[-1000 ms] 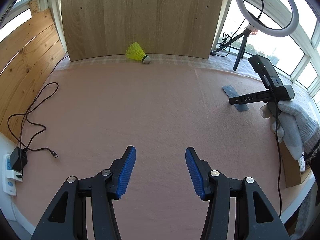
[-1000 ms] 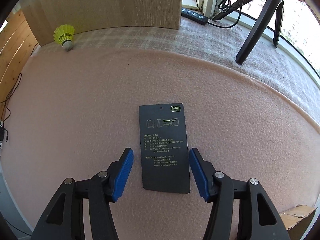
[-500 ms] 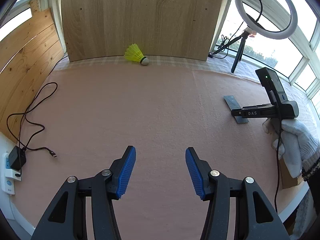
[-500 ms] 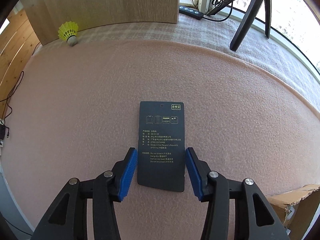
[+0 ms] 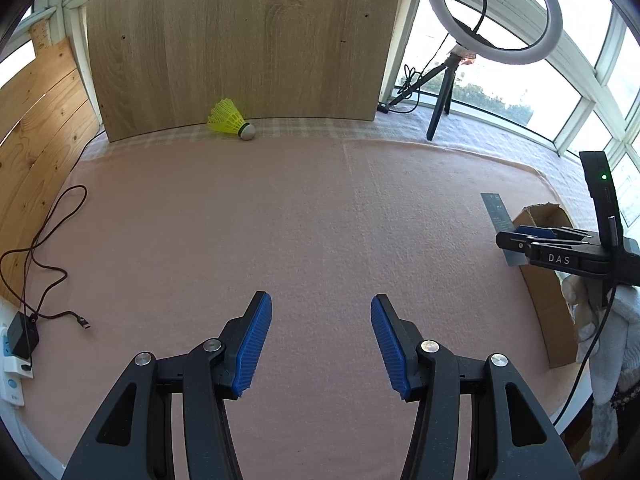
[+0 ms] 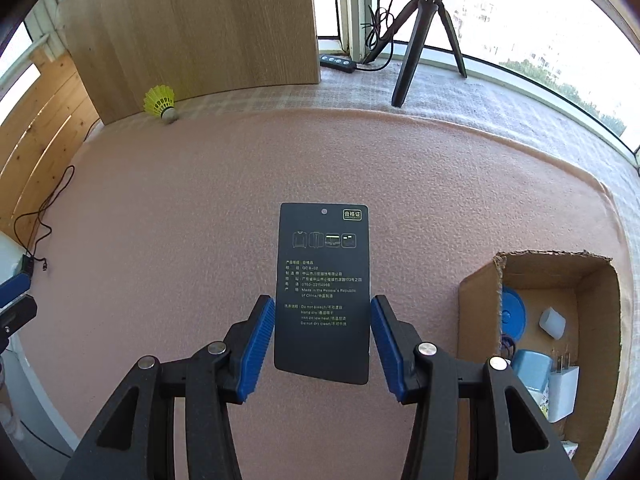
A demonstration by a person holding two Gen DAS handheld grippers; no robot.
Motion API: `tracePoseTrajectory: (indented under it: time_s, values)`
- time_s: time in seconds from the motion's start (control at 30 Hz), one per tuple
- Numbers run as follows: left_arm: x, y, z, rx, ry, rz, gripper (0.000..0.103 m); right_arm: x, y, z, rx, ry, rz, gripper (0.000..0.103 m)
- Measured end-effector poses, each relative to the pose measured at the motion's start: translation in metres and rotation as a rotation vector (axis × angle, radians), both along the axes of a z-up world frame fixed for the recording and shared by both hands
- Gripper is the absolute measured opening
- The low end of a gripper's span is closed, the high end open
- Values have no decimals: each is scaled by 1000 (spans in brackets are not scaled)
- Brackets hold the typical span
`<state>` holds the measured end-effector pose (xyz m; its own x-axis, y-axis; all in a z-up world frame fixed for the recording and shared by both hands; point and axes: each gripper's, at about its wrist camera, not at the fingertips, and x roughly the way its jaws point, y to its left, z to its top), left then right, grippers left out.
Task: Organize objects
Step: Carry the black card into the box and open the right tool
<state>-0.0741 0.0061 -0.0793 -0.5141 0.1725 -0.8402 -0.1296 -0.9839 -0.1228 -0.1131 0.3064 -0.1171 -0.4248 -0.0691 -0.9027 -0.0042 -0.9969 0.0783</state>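
Note:
A black clothing tag card point(image 6: 323, 292) with printed text sits between the blue pads of my right gripper point(image 6: 322, 344), gripped by its side edges and lifted off the pink cloth. In the left wrist view the card point(image 5: 497, 216) and the right gripper point(image 5: 540, 240) show at the far right. My left gripper point(image 5: 321, 344) is open and empty above the cloth. A yellow shuttlecock point(image 5: 230, 120) lies by the wooden board at the back, also in the right wrist view point(image 6: 161, 103). A cardboard box point(image 6: 480, 292) at the right holds a blue disc, a white charger and small items.
A pink cloth point(image 5: 280, 220) covers the table. A wooden board point(image 5: 240, 40) stands at the back. A ring light on a tripod point(image 5: 492, 12) stands back right. A black cable and charger point(image 5: 24, 280) lie at the left edge. A power strip point(image 6: 338, 63) lies behind.
The right gripper closed on the card and lifted it back toward the box, which came into view. The left gripper stayed open and drew back slightly.

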Motion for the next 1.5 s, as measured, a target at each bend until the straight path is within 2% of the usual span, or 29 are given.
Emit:
tracePoseTrajectory:
  time_s: [0.27,0.7,1.07,1.13,1.17,1.5]
  values:
    - [8,23,0,7,2,-55,55,51,44,35,-9,69,-135,45]
    - [12,37,3,16,12,-93,55,104,105,37,68,59,-314,45]
    - [14,24,9,10,21,-77,55,109,118,34,94,55,-344,46]
    - [15,23,10,8,23,-82,55,107,116,31,113,33,-343,58]
    - [16,23,11,10,24,-83,55,106,115,30,125,35,-347,60]
    - [9,21,10,13,23,-94,55,102,112,37,136,59,-365,61]
